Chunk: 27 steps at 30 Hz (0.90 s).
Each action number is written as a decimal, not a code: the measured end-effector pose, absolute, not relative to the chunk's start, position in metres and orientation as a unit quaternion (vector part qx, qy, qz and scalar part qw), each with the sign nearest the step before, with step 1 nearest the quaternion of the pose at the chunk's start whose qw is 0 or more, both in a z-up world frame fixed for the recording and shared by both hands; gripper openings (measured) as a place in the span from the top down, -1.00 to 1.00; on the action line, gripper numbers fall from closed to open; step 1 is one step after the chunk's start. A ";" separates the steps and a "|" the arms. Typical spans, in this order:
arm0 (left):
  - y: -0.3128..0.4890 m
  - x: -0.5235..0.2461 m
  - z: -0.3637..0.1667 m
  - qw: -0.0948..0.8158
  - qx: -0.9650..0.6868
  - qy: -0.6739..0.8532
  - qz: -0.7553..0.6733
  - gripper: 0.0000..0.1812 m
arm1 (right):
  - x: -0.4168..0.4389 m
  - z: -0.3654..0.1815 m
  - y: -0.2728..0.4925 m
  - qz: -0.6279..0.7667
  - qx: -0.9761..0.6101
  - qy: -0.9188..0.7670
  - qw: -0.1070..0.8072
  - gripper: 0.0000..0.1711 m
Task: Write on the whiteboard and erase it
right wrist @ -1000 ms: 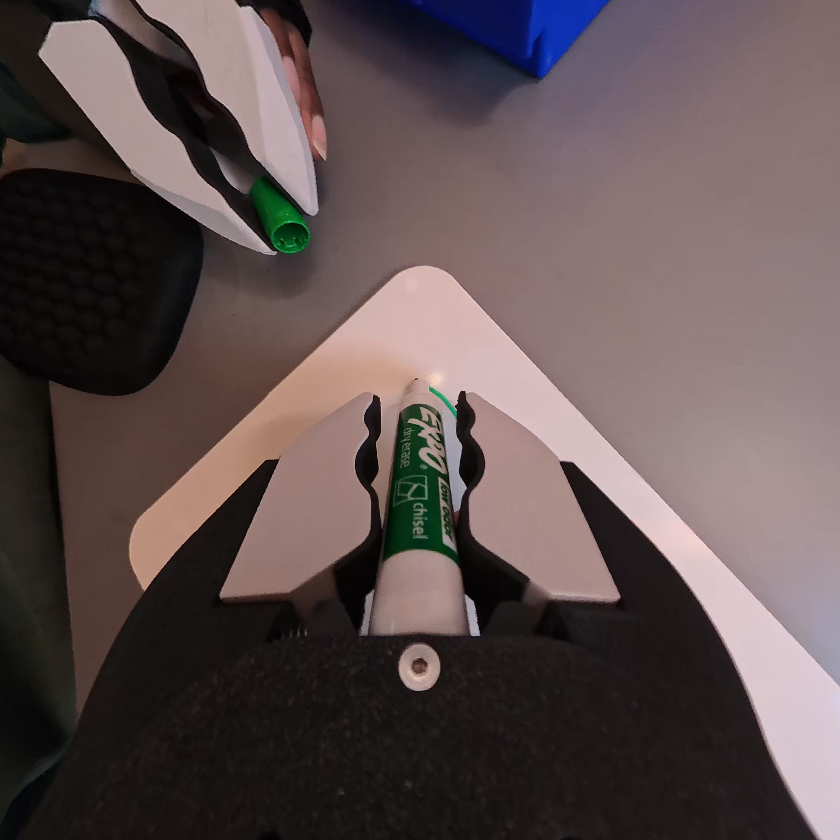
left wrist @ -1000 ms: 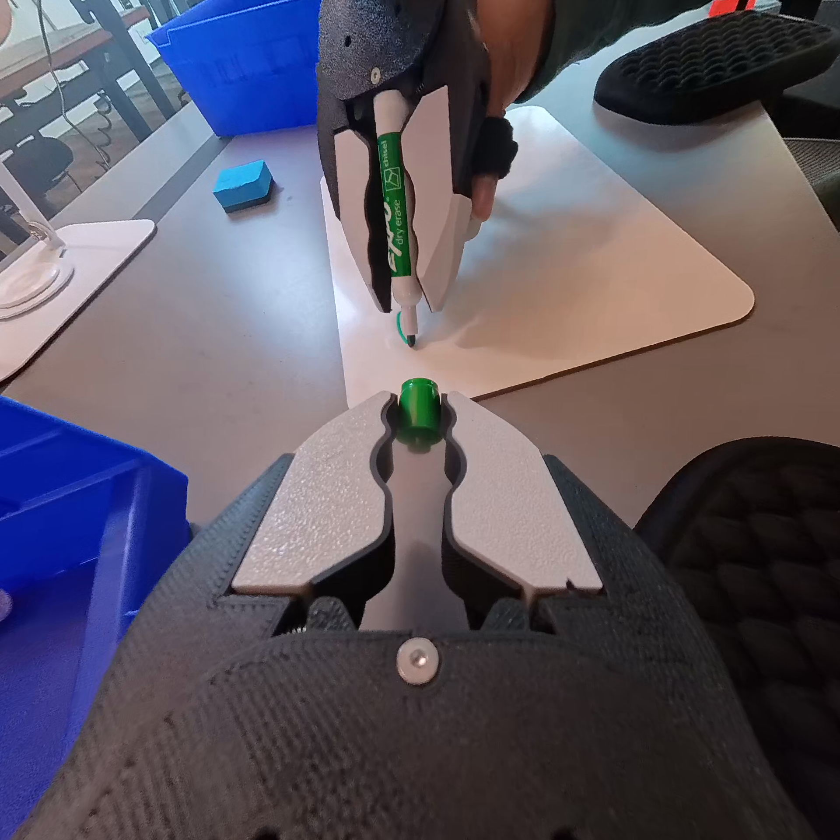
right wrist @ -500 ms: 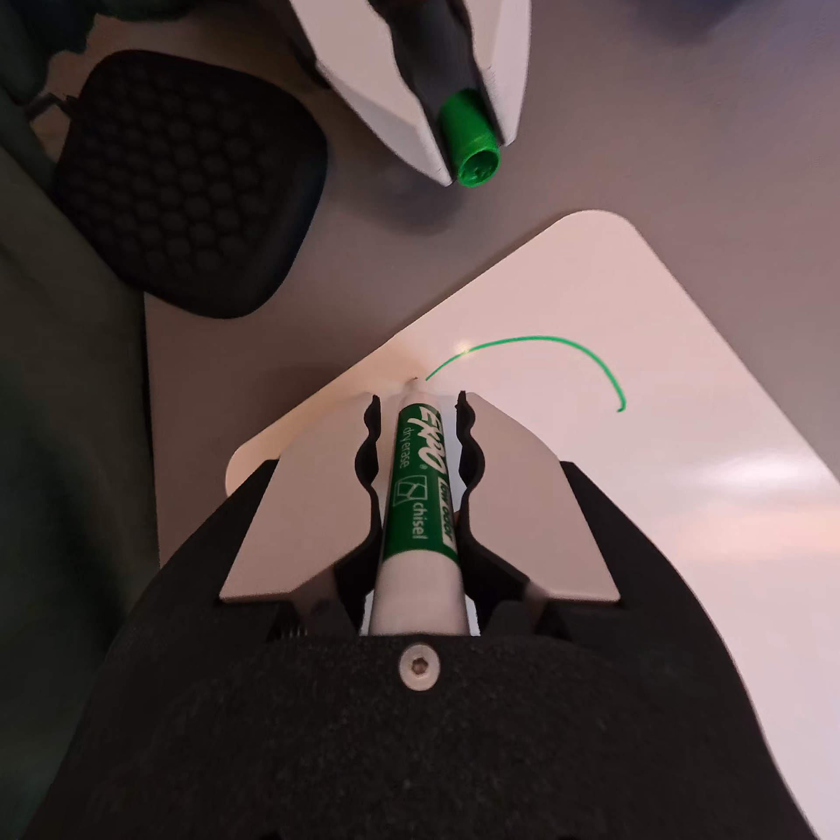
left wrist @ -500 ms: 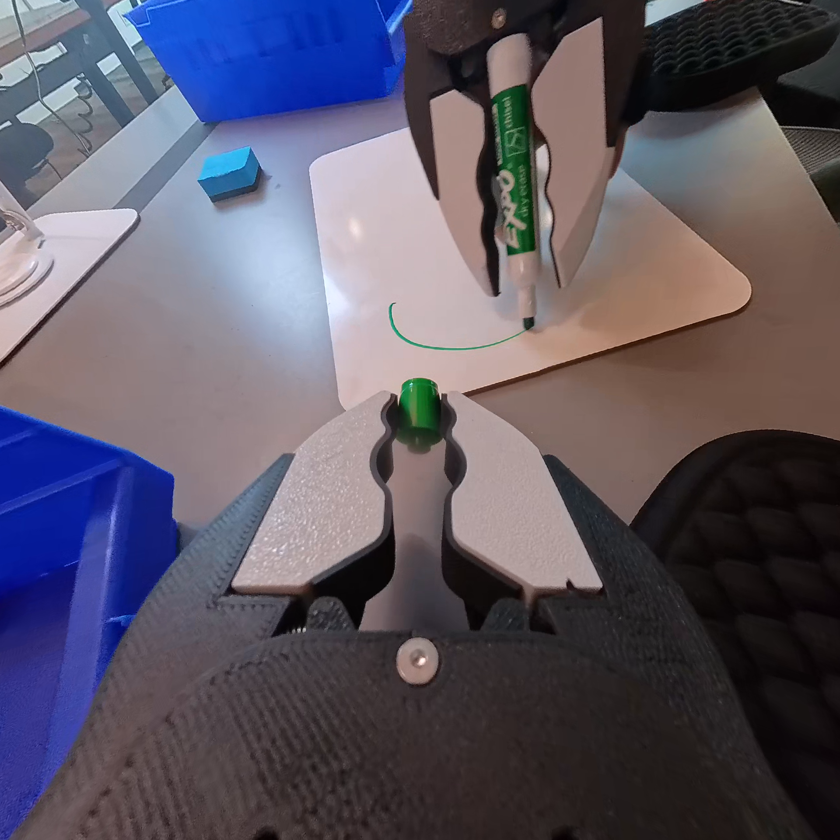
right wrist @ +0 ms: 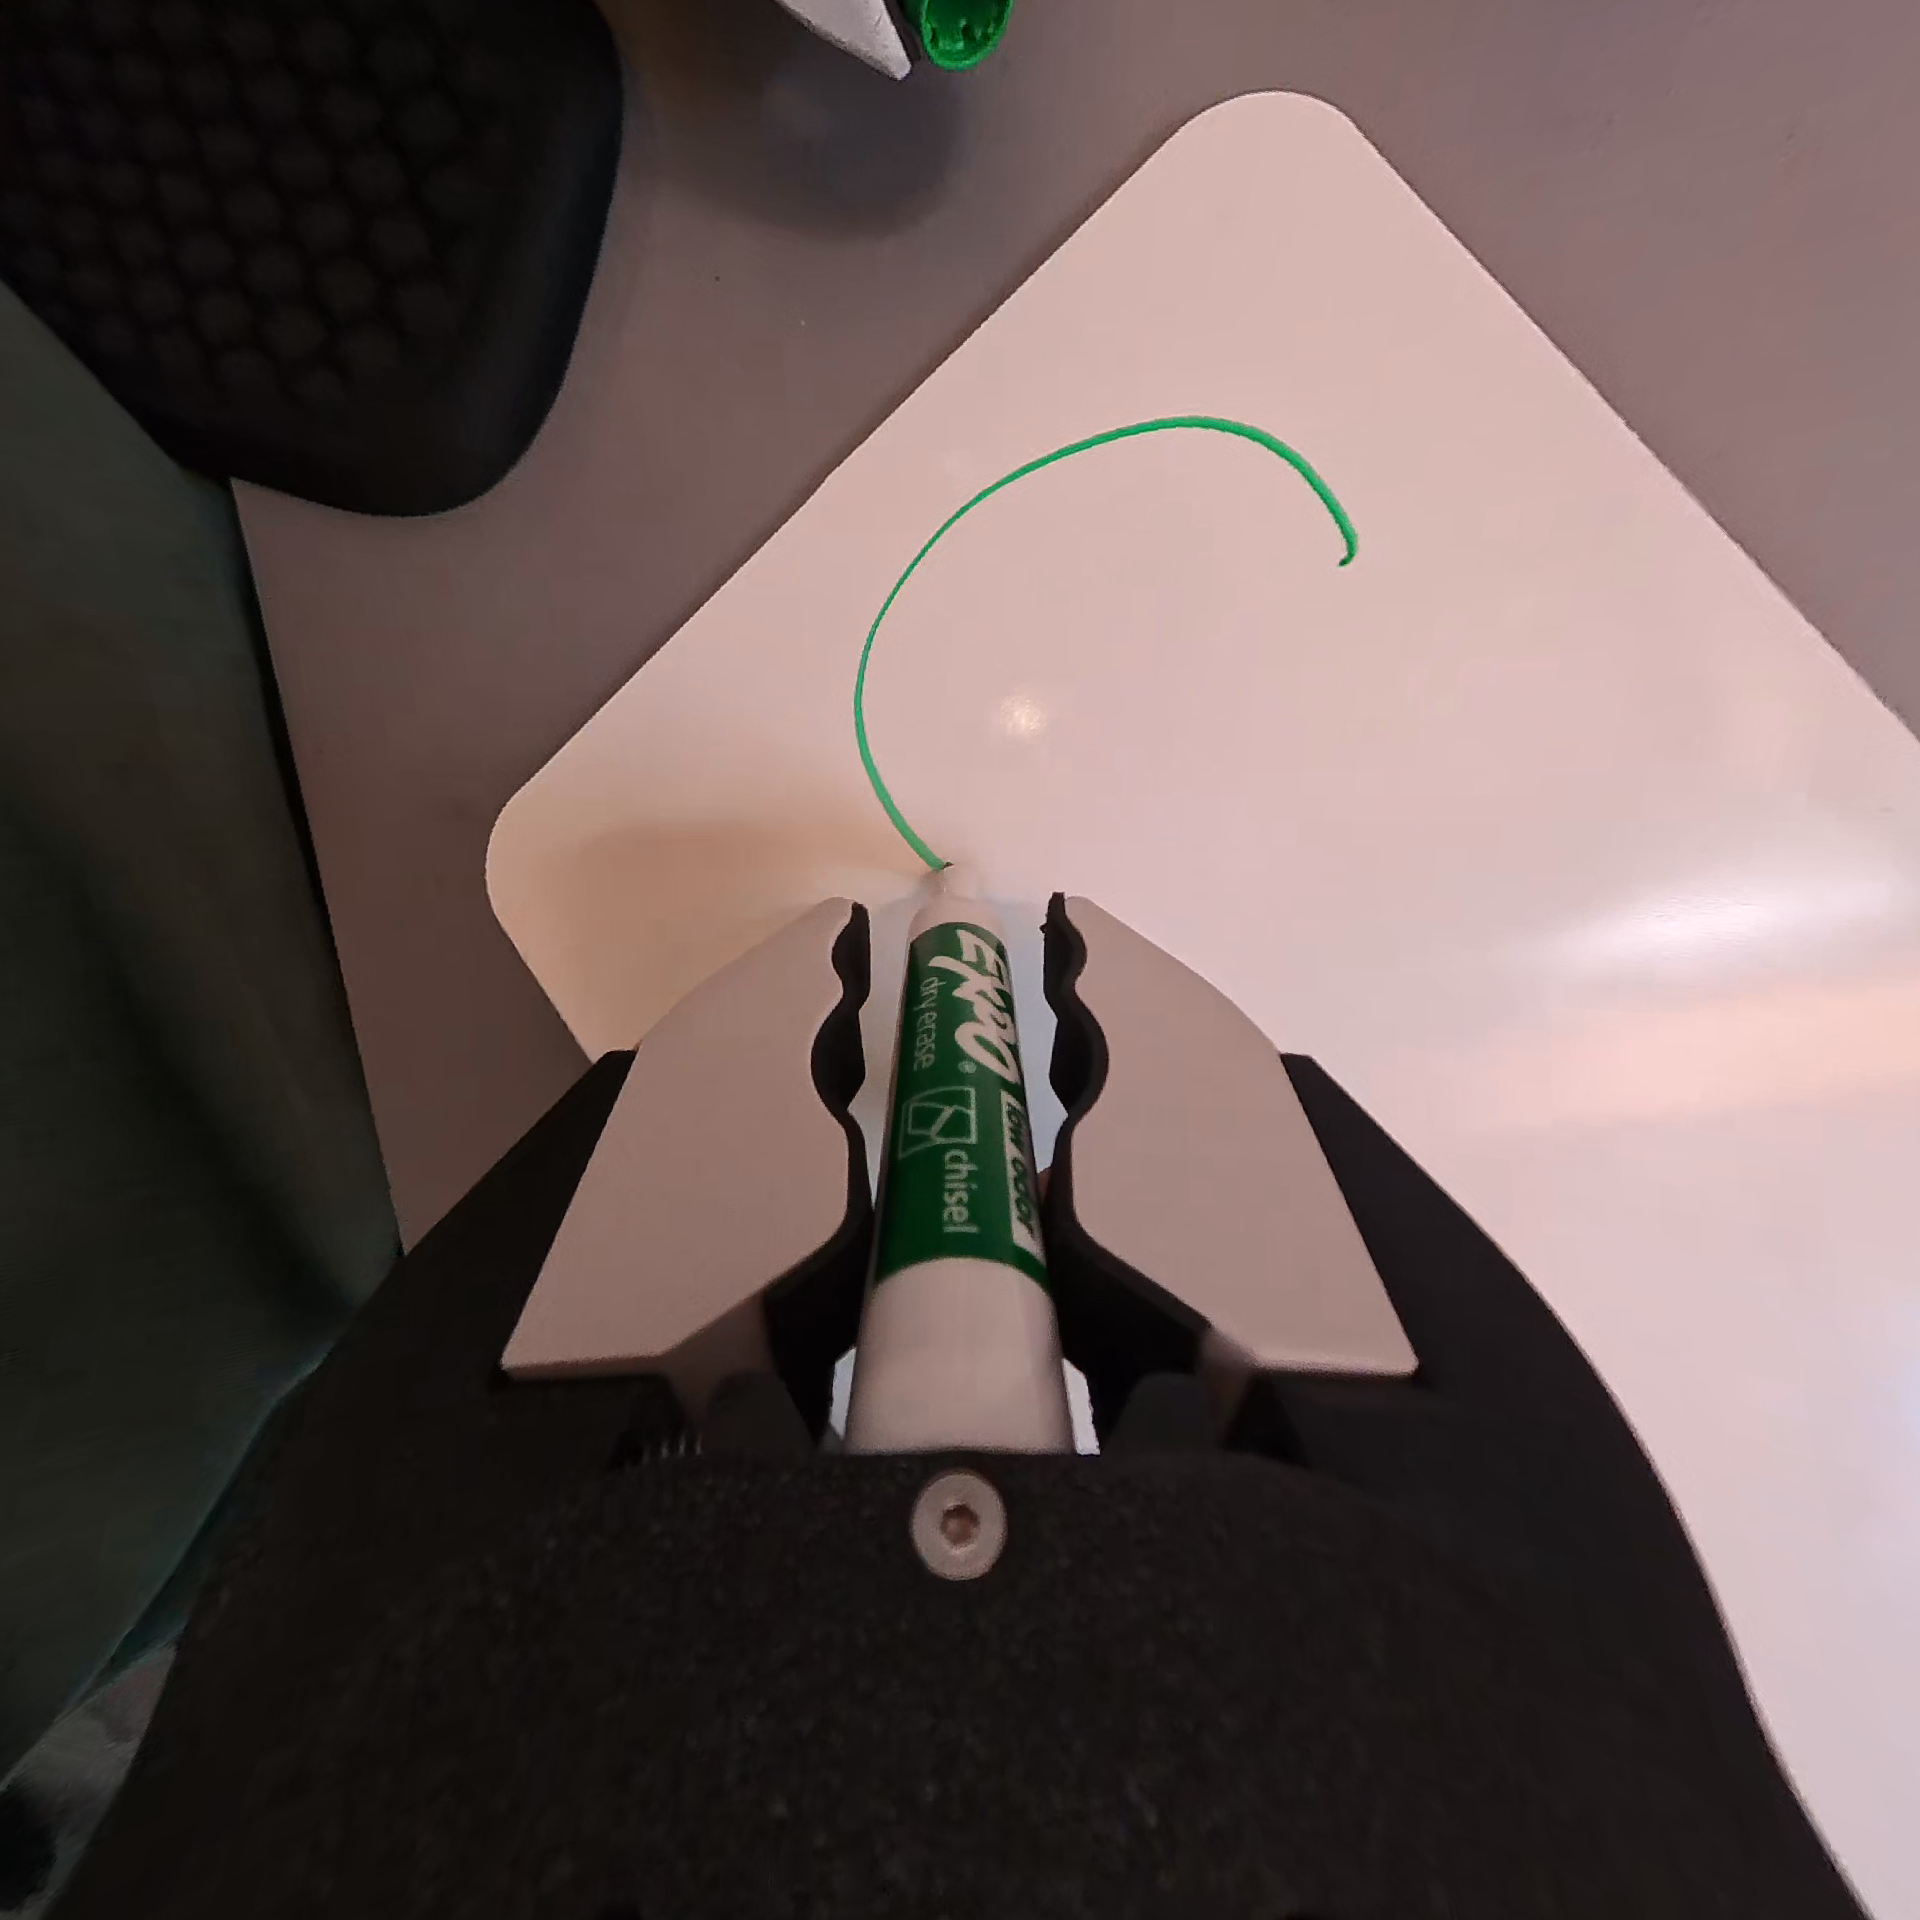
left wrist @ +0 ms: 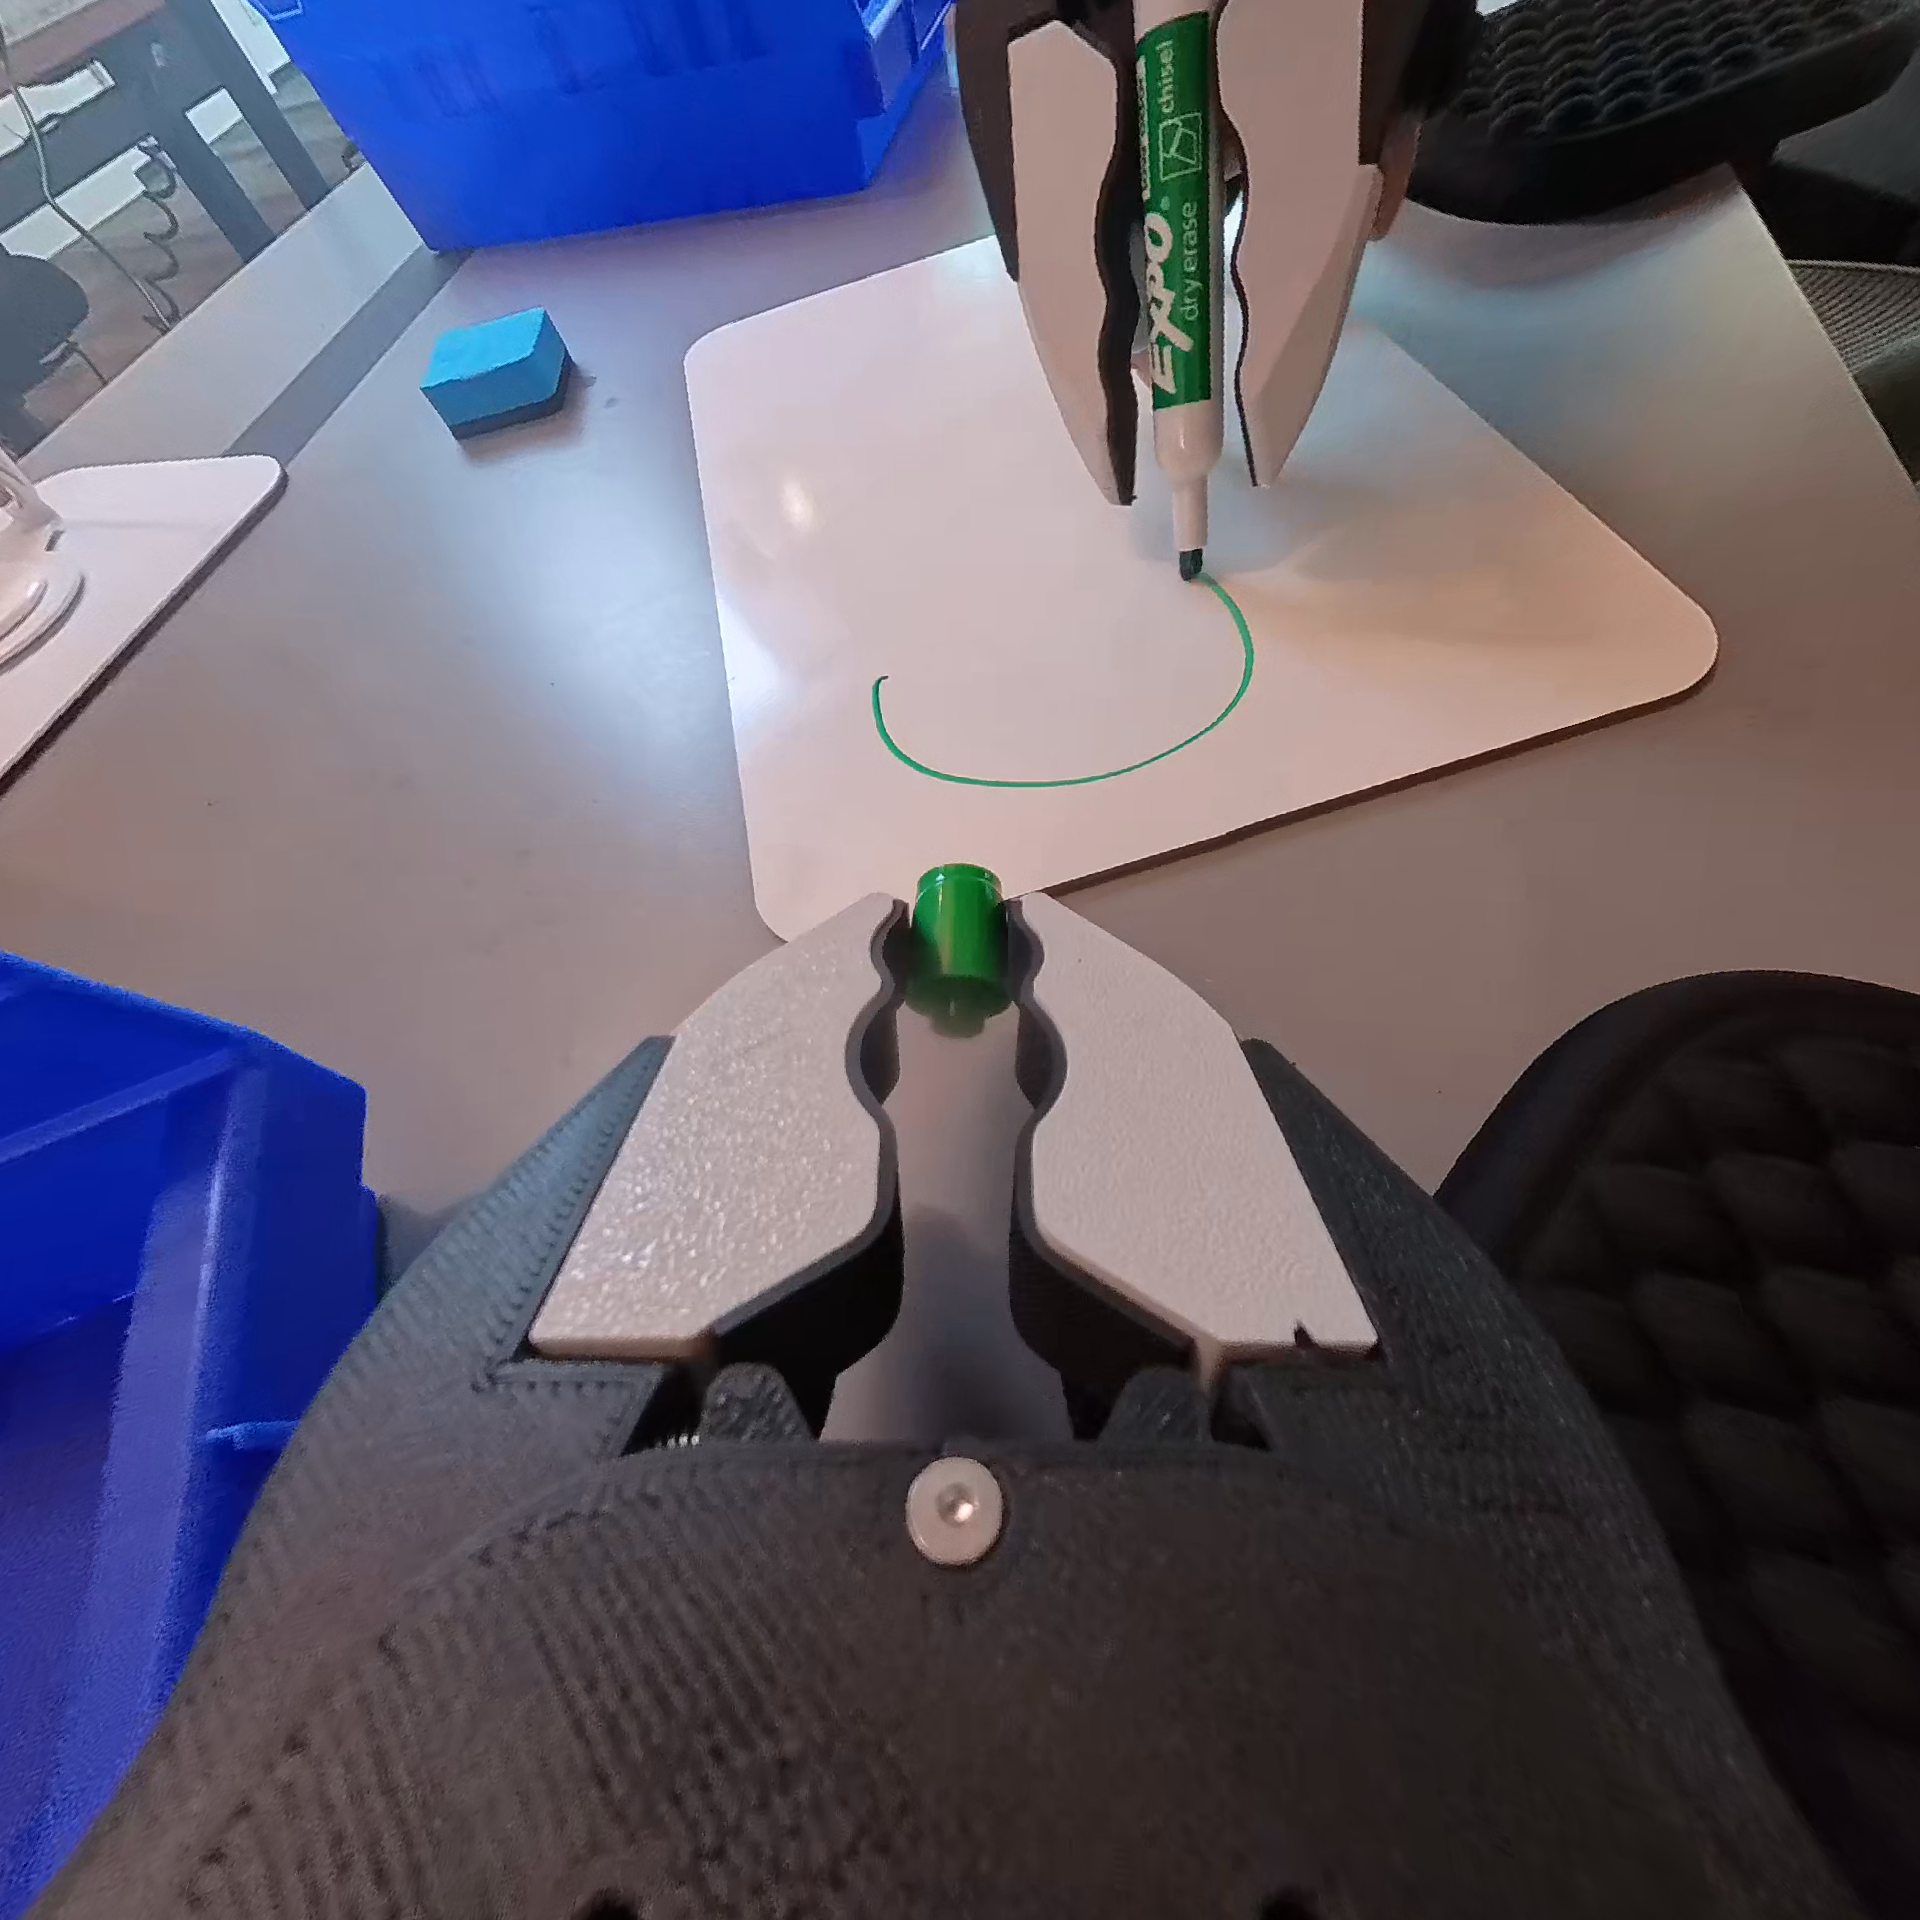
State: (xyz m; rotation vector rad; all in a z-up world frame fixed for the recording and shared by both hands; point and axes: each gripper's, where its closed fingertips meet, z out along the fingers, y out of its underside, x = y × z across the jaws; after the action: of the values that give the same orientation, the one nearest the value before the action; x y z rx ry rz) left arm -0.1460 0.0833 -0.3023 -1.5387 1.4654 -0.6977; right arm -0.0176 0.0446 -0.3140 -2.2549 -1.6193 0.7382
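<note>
A white whiteboard lies flat on the grey table; it also shows in the right wrist view. My right gripper is shut on a green dry-erase marker, tip down on the board. In the left wrist view the right gripper holds the marker at the end of a green curved line. The line runs up from the tip. My left gripper is shut on the green marker cap, just in front of the board's near edge. A blue eraser lies left of the board.
Blue bins stand at the back and at the near left. Black textured pads lie at the right and far right. A second white board lies at the left. A dark green sleeve is at the left. To the blue eraser: right tips about 30 cm, left tips about 35 cm.
My right gripper has moved the marker right and then away across the board, drawing the green line from a short mark into a long arc. My left gripper has stayed shut on the cap.
</note>
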 end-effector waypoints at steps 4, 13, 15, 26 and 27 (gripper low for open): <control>0.082 -0.146 -0.302 0.436 -0.618 0.591 -0.280 0.80 | -0.021 -0.314 0.059 0.244 -0.777 -0.561 0.147 0.61; 0.081 -0.146 -0.303 0.432 -0.617 0.595 -0.280 0.80 | -0.037 -0.314 0.074 0.249 -0.769 -0.571 0.146 0.61; 0.081 -0.146 -0.304 0.431 -0.617 0.596 -0.280 0.80 | -0.046 -0.315 0.069 0.257 -0.761 -0.578 0.146 0.61; 0.081 -0.145 -0.305 0.429 -0.618 0.597 -0.280 0.80 | -0.020 -0.302 0.099 0.247 -0.784 -0.537 0.189 0.61; 0.081 -0.145 -0.305 0.430 -0.619 0.595 -0.281 0.80 | -0.019 -0.304 0.104 0.245 -0.786 -0.534 0.192 0.61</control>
State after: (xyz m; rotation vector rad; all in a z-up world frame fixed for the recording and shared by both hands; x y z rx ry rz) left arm -0.1454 0.0813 -0.3051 -1.5436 1.4850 -0.7004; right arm -0.0193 0.1038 -0.3037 -2.2072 -1.4995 0.6876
